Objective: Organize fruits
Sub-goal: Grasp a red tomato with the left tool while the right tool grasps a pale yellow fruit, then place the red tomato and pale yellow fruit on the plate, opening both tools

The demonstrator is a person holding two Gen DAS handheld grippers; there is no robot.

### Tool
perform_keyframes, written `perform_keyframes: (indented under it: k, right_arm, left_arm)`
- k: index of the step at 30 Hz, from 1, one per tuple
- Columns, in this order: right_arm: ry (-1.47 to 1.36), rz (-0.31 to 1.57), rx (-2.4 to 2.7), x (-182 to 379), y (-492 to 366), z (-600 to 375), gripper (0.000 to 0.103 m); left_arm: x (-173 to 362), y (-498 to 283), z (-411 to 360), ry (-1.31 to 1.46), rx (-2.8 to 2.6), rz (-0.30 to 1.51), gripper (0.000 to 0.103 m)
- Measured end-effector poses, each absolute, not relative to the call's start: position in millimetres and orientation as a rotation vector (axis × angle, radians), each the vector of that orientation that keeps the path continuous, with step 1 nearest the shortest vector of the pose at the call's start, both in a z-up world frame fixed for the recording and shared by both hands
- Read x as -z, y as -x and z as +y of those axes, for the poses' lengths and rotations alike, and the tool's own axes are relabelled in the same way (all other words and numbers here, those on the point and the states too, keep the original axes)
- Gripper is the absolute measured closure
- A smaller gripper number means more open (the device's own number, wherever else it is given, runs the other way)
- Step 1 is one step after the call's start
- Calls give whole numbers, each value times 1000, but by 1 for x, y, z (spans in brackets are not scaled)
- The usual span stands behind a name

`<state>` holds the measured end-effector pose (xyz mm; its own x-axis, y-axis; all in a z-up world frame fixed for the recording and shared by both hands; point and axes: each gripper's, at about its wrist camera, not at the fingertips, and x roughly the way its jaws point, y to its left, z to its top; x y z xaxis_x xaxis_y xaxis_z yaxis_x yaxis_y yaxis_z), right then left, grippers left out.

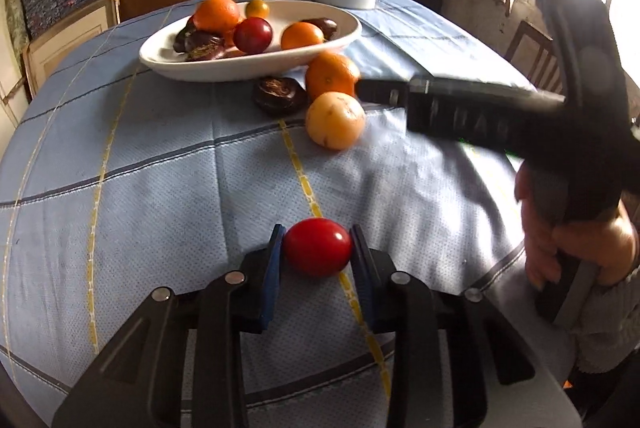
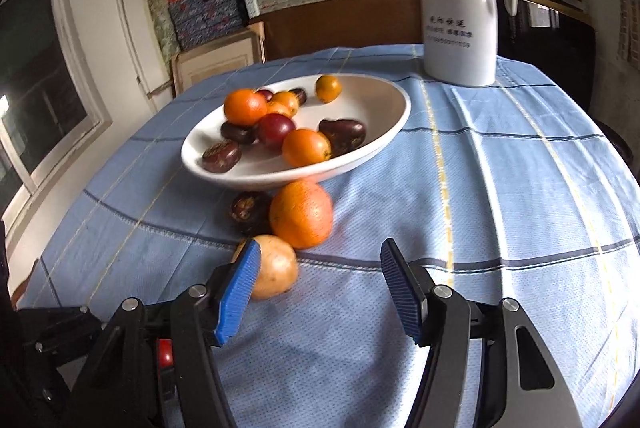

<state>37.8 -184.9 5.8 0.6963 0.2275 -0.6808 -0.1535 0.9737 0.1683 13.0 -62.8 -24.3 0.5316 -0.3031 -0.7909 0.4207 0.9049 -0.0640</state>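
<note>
Presently, the left gripper (image 1: 317,248) is clamping a smooth, glossy red tomato (image 1: 318,246) between its blue ribbed pads, low over the counter (image 1: 160,168), which is wearing a light blue checked cloth with a dotted weave. The right gripper (image 2: 318,292) is standing wide apart and holding nothing, its left pad overlapping a pale yellow round fruit (image 2: 276,266). In the left wrist view, the person's right hand (image 1: 576,248) is gripping that tool's handle at the counter's right side, with the tool blurred. Just beyond the pale fruit, a dimpled orange (image 2: 301,214) and a dark, wrinkled fruit (image 2: 247,210) are lying touching, just in front of the oval white ceramic bowl (image 2: 384,144), which is holding oranges, dark fruits and a plum-red one. A white jug (image 2: 460,4) is standing near the far edge. Bare cloth is lying open to the right of the bowl.
</note>
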Motion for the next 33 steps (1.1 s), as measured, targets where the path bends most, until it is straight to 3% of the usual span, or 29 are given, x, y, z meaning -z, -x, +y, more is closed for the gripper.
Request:
perform_keyframes:
  k: [10, 13, 22, 33]
  right_arm:
    - [-34, 838, -278, 3, -47, -156, 43]
    - [-34, 873, -298, 9, -52, -152, 60]
    - [-132, 804, -323, -2, -42, -170, 61]
    - [-171, 663, -225, -57, -74, -200, 61]
  left_arm:
    - [17, -26, -43, -89, 377, 894, 71]
    - [18, -27, -43, -85, 382, 902, 71]
    - [9, -30, -45, -122, 344, 850, 71]
    - [-55, -106, -40, -59, 268, 700, 71]
